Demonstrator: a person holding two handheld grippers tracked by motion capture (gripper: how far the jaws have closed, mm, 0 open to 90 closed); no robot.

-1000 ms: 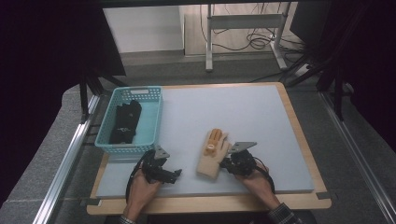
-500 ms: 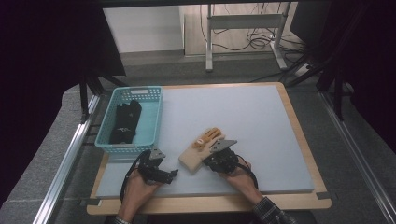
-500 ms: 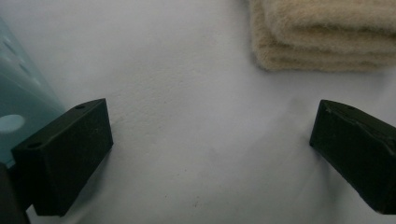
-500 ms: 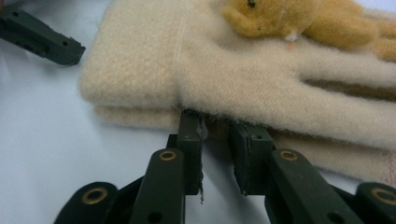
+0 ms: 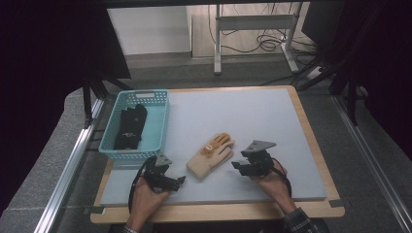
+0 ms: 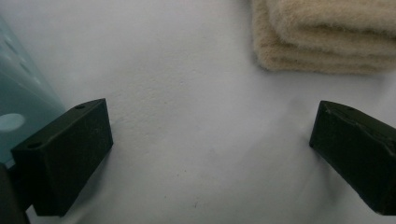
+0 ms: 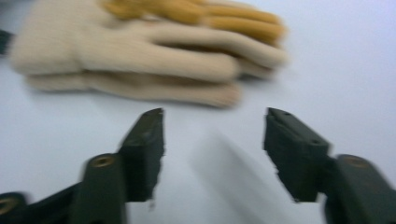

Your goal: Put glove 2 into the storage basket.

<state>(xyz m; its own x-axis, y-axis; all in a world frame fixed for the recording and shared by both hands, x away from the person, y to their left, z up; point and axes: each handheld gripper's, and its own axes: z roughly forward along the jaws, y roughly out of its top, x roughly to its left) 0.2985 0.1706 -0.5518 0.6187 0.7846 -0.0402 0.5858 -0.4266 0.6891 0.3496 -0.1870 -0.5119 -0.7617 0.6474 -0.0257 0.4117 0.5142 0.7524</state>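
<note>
- High view: cream gloves (image 5: 210, 156) are seen stacked flat on the counter (image 5: 272, 116), between both claws
- Right claw (image 5: 236, 166) has just been opening, nothing between its jaws
- Left claw (image 5: 180, 180) is spread wide, empty
- Judged left: moving them to the basket (image 5: 158, 127), where black gloves (image 5: 130, 127) already lie

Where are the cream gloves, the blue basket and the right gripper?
cream gloves (image 5: 210, 158): high view, on the palm of the top glove.
blue basket (image 5: 163, 116): high view, on its right wall.
right gripper (image 7: 214, 122): right gripper view, midway between its open jaw tips.
</note>
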